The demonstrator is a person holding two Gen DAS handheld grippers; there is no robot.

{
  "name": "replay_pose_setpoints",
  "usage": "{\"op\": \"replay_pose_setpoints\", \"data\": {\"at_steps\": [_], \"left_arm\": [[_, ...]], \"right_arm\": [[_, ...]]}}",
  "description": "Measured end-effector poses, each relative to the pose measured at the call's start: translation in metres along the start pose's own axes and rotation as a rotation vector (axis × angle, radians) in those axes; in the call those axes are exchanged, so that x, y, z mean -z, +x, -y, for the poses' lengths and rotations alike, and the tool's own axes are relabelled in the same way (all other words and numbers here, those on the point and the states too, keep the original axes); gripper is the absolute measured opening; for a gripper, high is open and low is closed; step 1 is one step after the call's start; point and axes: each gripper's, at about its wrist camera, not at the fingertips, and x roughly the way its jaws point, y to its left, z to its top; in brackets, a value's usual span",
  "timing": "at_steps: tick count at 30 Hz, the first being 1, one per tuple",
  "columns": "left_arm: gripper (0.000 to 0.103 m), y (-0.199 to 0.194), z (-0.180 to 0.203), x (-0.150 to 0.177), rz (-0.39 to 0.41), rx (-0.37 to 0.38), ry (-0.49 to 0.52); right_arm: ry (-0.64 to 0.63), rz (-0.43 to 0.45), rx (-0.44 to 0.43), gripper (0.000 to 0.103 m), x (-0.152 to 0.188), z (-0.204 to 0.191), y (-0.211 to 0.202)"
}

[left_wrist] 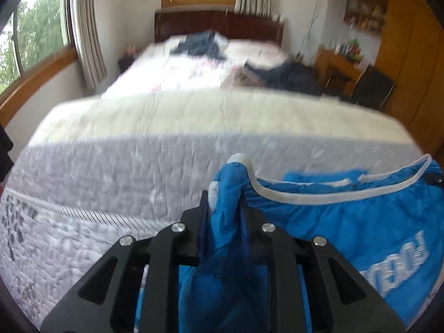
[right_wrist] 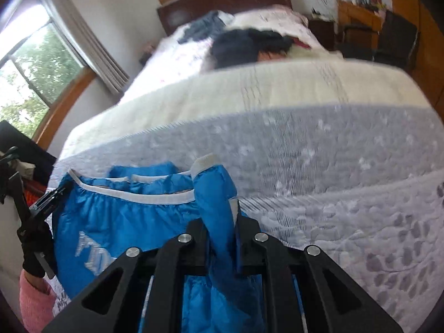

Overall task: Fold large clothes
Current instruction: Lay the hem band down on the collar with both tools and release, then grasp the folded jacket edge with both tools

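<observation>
Left wrist view: our left gripper (left_wrist: 224,211) pinches the blue jacket (left_wrist: 360,222); our right gripper (right_wrist: 222,222) clamps its other end, level, near the bed (right_wrist: 305,149).

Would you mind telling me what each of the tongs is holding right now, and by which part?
Both hold the same blue jacket. The left tongs and the right tongs each pinch a bunched fold at its white-trimmed edge, one at each end.

A home bedroom: a quilted bed (left_wrist: 194,127) with wooden headboard (left_wrist: 219,25), curtained windows (left_wrist: 86,27), a cluttered desk (left_wrist: 338,66).
</observation>
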Motion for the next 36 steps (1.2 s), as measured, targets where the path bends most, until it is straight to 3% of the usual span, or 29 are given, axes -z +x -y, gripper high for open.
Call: {"op": "replay_pose_setpoints", "data": {"at_steps": [3,9,13,17,21,27,29,31,34,36], "left_arm": [[0.033,0.021,-0.007,0.007,-0.04,-0.001,-0.019],[0.049,0.023,-0.024,0.009,-0.055,0.003,-0.073],[0.049,-0.006,-0.045,0.016,-0.027,0.047,-0.156],[0.049,-0.054,-0.067,0.039,0.019,0.117,-0.183],[0.055,-0.098,-0.073,0.084,0.051,0.119,-0.131],[0.054,-0.117,-0.073,0.139,0.022,0.139,-0.115],[0.052,-0.115,-0.07,0.148,0.011,0.122,-0.104],[0.044,-0.112,-0.066,0.154,0.002,0.113,-0.083],[0.045,-0.106,-0.065,0.157,-0.005,0.107,-0.085],[0.045,-0.101,-0.067,0.159,-0.014,0.121,-0.092]], "right_arm": [[0.041,-0.049,0.004,0.016,0.01,0.015,0.03],[0.103,-0.044,-0.047,0.024,0.017,0.033,0.043],[0.107,-0.015,-0.032,0.042,0.024,0.037,0.018],[0.086,-0.003,-0.1,0.042,0.041,0.044,-0.016],[0.05,-0.002,-0.154,0.045,0.077,0.045,-0.051],[0.028,-0.059,-0.179,0.049,0.136,0.045,-0.064],[0.028,-0.074,-0.206,0.046,0.146,0.043,-0.064],[0.005,-0.067,-0.176,0.036,0.152,0.036,-0.063],[-0.001,-0.069,-0.144,0.022,0.157,0.033,-0.06],[0.013,-0.106,-0.122,0.019,0.165,0.037,-0.053]]}}
